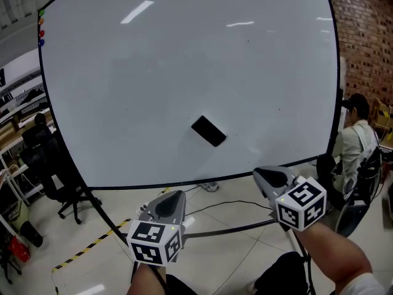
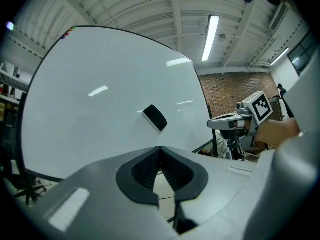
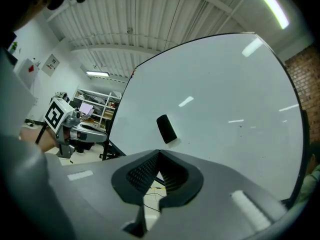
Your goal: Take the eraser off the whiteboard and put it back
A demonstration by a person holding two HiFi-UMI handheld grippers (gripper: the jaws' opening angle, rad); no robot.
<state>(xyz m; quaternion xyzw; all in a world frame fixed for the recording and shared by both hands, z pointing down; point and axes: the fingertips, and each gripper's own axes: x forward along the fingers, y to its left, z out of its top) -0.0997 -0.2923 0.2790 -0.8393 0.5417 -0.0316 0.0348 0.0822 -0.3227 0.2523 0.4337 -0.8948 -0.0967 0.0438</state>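
Lowest in the head view, two forearms reach in from the bottom edge, each bearing a tool with a marker cube. The left tool (image 1: 177, 194) sits at bottom centre and the right tool (image 1: 260, 174) to the right and a little higher. Both point at the board and hold nothing. In its own view, the left tool (image 2: 160, 149) has its jaws pressed together, with only floor showing in the gap below the tips. The right tool (image 3: 159, 153) is likewise pressed together with nothing between its jaws.

The black eraser (image 1: 209, 131) clings tilted to the whiteboard (image 1: 184, 66), low and a little right of the board's middle, well apart from both tools. The rest of the board is wiped clean, with lamp glare streaked across it. Small coloured magnets (image 1: 41, 31) sit at its upper left corner.

A brick wall (image 1: 363, 35) fills the upper right, with a seated person (image 1: 356, 137) below it. A dark office chair (image 1: 54, 165) stands at the left edge. The pale floor carries yellow-and-black tape (image 1: 92, 246) at lower left and a thin cable (image 1: 228, 205) under the board. The ribbed ceiling holds a strip lamp (image 2: 210, 31).
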